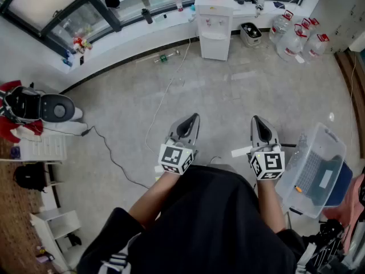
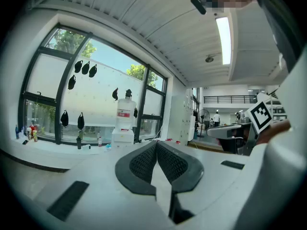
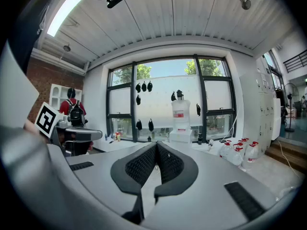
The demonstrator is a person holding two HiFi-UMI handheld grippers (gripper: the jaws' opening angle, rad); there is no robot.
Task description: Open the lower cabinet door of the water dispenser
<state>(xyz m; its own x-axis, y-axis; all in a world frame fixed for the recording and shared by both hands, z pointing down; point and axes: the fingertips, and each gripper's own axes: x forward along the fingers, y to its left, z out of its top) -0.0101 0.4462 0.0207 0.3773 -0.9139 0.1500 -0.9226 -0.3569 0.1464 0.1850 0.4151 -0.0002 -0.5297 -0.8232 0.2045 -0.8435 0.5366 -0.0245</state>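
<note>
- Only the head view takes in both tools at once. The left tool and the right tool are side by side above the person's dark lap. Both are well apart from the white floor-standing water dispenser against the window wall.
- The left gripper view shows the left tool clenched, ribbed black pads meeting on nothing. The right gripper view shows the right tool clenched and empty likewise.
- Each gripper view faces the dispenser's top and its clear bottle, but the tool's own body hides the lower part. The lower cabinet door shows only from the head view, lying flush with the white front.
- Bare grey stone floor lies open between the tools and the dispenser. A thin white cable trails across it at left. A clear plastic bin stands just right of the right tool.
- Clear water jugs with red caps cluster right of the dispenser.
- Tall dark-framed windows rise under a white slatted ceiling.
</note>
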